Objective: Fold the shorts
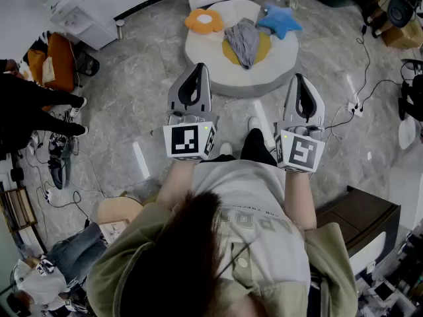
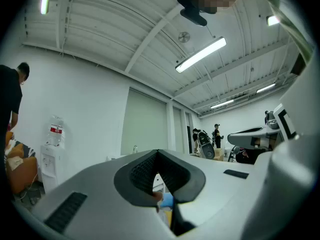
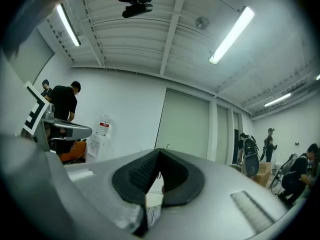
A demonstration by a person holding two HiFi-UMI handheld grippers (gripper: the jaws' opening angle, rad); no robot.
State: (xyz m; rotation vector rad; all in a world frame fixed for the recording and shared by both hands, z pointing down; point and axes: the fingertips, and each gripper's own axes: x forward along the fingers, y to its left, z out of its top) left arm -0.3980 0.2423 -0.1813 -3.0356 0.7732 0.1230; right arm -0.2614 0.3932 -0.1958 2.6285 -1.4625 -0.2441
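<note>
Standing short of the round white low platform (image 1: 221, 79), one person holds two tools level, side by side, both aimed toward it.

- Grey plastic two-jaw left gripper (image 1: 199, 70): count one. Its jaws are pressed together with nothing between them, and the dark ribbed pads (image 2: 142, 171) meet at the tip in the left gripper view. It is near the platform's front edge, not over it.
- Grey plastic two-jaw right gripper (image 1: 299, 79): count one. Its jaws are likewise pressed together and empty. It is near the platform's front right edge.
- Black-and-white square-marker cubes (image 1: 190, 140): count two, one at the back of each gripper, on the side away from the platform.
- Crumpled grey fabric shorts (image 1: 243, 41): count one. They lie in a heap at the platform's middle, untouched and unfolded.
- Round flat yellow mat (image 1: 266, 45): count one. It lies under the shorts at the platform's middle.
- Orange flower-shaped cushion (image 1: 203, 20): count one, on the platform's far left edge.
- Blue star-shaped cushion (image 1: 278, 20): count one, on the platform's far right edge.

Judgement: closed, level, parallel grippers held back from the platform suggest a ready posture. Folding looks not yet begun. The shorts likely sit at the centre so that both grippers can reach them.
</note>
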